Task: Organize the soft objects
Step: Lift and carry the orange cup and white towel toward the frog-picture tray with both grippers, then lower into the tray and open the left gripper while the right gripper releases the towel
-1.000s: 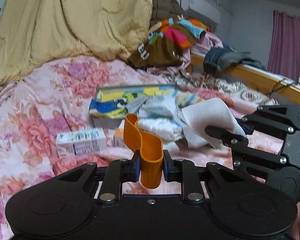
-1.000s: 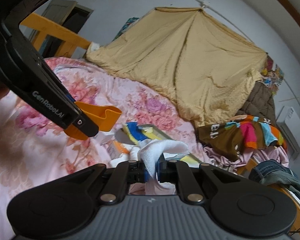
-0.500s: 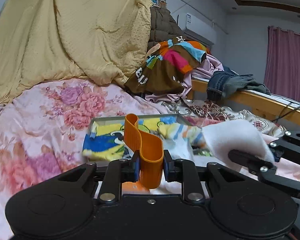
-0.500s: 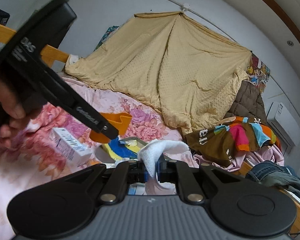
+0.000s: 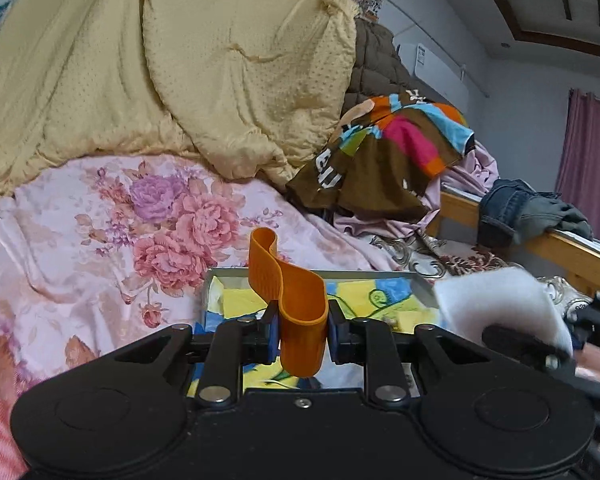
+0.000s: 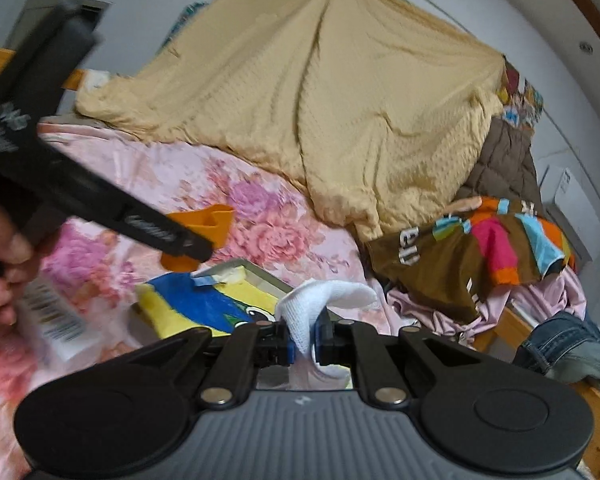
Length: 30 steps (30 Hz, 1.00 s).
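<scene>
left gripper (image 6: 188,246) motion-blurred, barcoded box (image 6: 54,320) smeared, tray (image 5: 420,284) partly hidden

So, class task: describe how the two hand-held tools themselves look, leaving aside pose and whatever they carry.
Left tool: black body with two round discs, black link arms with silver rivets, blue pads. Right tool: the same build, but with a grey ribbed centre plate. From the right camera, the left tool's side bears white lettering, too blurred to read. No sleeves or cables are visible.

The ribbed orange rubber band (image 5: 296,300) stands folded in an S-curve at centre frame of the left view, pinched at its lower loop. The white cloth (image 6: 320,304) sits low centre in the right view, bunched, its top flopping over to the right.
</scene>
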Motion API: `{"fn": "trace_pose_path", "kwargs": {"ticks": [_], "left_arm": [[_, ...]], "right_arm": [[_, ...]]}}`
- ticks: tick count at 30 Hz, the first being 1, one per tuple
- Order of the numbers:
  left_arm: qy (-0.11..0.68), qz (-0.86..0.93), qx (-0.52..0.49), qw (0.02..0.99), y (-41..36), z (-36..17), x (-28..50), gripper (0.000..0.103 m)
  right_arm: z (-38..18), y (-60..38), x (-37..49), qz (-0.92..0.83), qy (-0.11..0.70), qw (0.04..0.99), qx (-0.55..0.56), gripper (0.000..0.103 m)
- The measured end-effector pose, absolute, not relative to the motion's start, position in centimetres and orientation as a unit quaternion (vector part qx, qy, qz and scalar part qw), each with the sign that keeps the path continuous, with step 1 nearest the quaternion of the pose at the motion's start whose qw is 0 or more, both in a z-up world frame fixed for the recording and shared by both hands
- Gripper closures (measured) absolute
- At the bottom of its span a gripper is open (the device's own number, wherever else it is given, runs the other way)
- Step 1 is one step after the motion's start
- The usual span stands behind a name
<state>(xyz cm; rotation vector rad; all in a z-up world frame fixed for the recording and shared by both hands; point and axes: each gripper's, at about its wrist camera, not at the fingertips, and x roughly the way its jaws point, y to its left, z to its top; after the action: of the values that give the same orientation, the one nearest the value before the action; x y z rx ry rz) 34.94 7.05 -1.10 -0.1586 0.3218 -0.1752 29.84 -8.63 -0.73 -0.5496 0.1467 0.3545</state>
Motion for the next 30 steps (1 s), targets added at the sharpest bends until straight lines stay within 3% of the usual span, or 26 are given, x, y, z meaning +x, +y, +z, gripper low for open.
{"fn": "trace_pose_path", "kwargs": {"ticks": [8,20,26,30], "left_arm": [[0.204,-0.071,-0.151,0.965,10.9,-4.5,38.8,0.078],[0.26,-0.103,-0.123,0.952,10.0,-6.8,41.0,0.078],[0.282,-0.124,-0.132,0.942,9.7,-7.5,41.5,0.077],[0.293,-0.123,-0.131,0.939,9.4,-8.0,41.6,0.075]], "right_arm": [[-0.8,-6.1,36.7,0.194,0.164,0.939,-0.233,0.094],[-3.0,-4.8,40.7,0.211,0.256,0.918,-0.218,0.093],[-4.0,-4.8,41.0,0.212,0.265,0.913,-0.226,0.082],[-3.9,-4.8,41.1,0.208,0.264,0.913,-0.23,0.069]]}}
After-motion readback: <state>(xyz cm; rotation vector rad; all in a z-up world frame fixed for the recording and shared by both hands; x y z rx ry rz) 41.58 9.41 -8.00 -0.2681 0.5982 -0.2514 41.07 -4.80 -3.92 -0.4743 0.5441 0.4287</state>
